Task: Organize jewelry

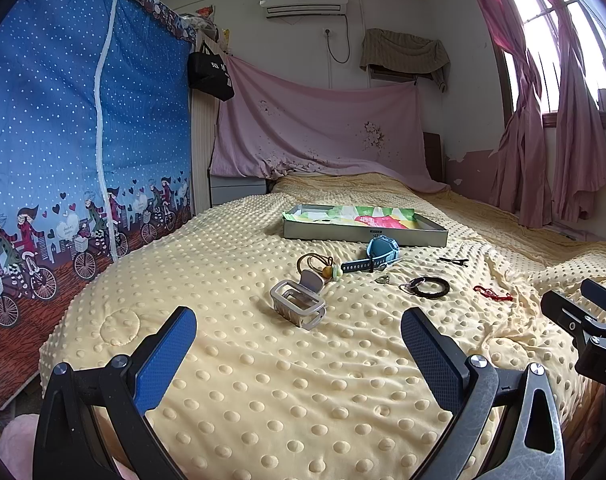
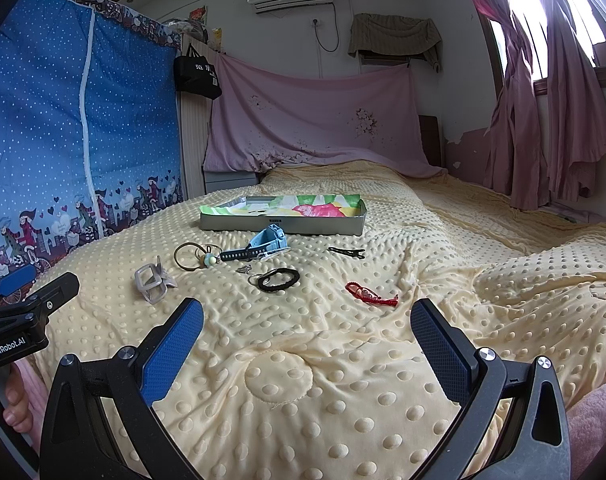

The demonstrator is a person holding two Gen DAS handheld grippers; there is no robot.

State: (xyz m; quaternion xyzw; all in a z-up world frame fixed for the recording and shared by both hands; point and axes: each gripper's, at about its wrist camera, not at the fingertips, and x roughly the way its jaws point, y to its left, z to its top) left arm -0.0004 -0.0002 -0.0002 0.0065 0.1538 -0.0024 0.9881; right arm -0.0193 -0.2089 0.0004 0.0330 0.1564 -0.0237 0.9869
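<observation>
Yellow dotted fleece covers the bed (image 1: 263, 380) in front of us, and the jewelry lies scattered across its middle. We hold our left gripper (image 1: 299, 336) low over the blanket with its blue-padded jaws wide apart and nothing between them; our right gripper (image 2: 307, 328) hangs the same way, jaws spread and empty. Nearest the left gripper sits a grey hair claw clip (image 1: 299, 304), tipped on its side. Just beyond it lies a brown hair tie (image 1: 309, 262) with a small bead charm, and beside that a blue watch (image 1: 373, 254), its strap stretched toward the hair tie. A black hair band (image 2: 279, 279) rests near the middle of the spread, touching a small metal ring at its left edge, with a tiny silver piece (image 2: 245, 268) just behind it that is too small for us to identify. A red braided bracelet (image 2: 371, 294) lies apart on the right side, closest to the right gripper, and a black hairpin (image 2: 347, 251) lies farther back. Behind all of these stands a shallow grey tray (image 2: 283, 227) lined with colourful paper, with the watch just in front of its wall. A blue fabric wardrobe (image 1: 63, 140) printed with cyclists stands along the left side of the bed, and pink curtains (image 1: 543, 140) hang at the window on the right.
</observation>
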